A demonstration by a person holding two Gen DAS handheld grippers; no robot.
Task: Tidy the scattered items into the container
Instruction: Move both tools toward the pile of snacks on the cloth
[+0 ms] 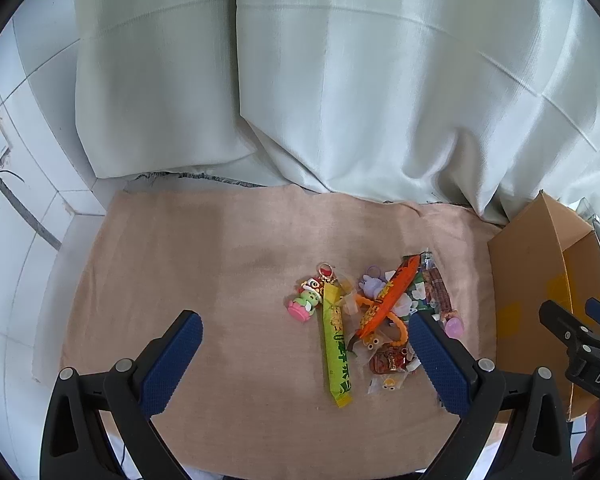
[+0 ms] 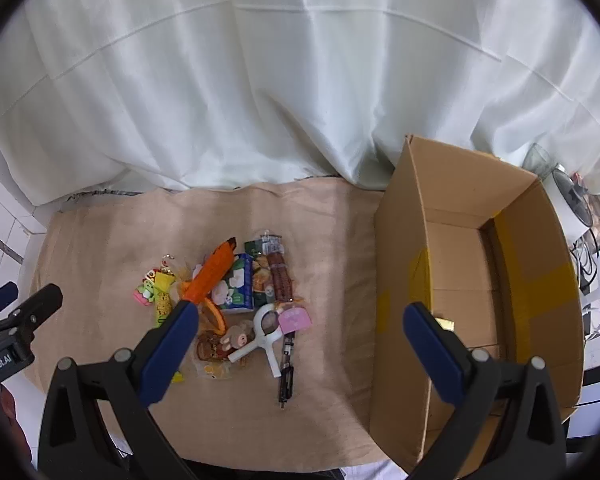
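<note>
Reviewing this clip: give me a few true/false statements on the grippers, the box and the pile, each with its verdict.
1. Both grippers are open and hold nothing. True: the left gripper and right gripper stand wide with empty jaws.
2. The cardboard box lies closed. False: its flaps are open.
3. The orange packet is already in the box. False: it lies in the pile on the tan cloth.
4. A black pen lies at the pile's near edge. True.
5. The box stands left of the pile. False: right.
</note>
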